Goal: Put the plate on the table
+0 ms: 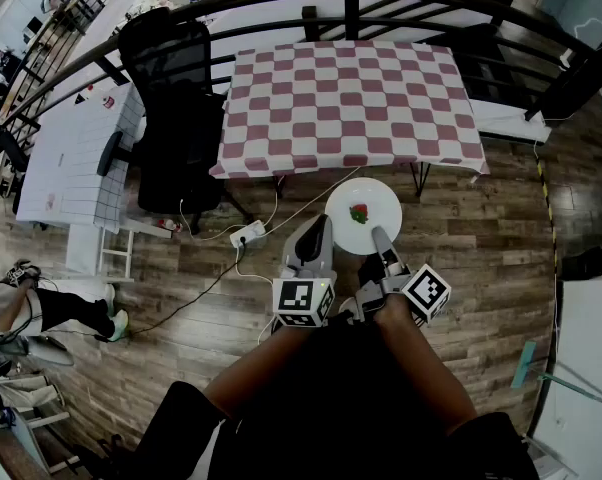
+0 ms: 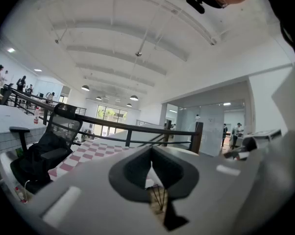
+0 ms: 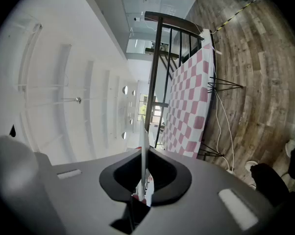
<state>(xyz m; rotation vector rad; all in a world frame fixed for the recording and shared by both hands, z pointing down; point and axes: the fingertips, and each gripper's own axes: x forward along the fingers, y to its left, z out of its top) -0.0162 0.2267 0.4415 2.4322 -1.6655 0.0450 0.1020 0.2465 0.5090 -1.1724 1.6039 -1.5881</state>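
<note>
The right gripper [image 1: 381,236] is clamping its jaws on the near rim of the white plate [image 1: 378,194], which is hanging out over the wooden floor [image 1: 481,228] just short of the surface [image 1: 351,98], a table under a red-and-white checked cloth. The right gripper view is showing the plate edge-on as a thin white line pinched between the pads. The left gripper [image 1: 319,226] is sitting just beside the plate's left edge with its jaws together and nothing between them. The plate is looking stiff, smooth and probably glazed, so it is likely to be slippery under the pads and breakable if it drops on the boards. Held by one edge only, it is hanging its weight out past the grip and is liable to sag or twist. A small red piece [image 1: 358,213], perhaps a strawberry, is lying loose near the middle and could roll off if the plate is tipping. The thin rim is the only real place to take hold, with the pads well in from the lip; a second hold on the left rim would be steadying it.
</note>
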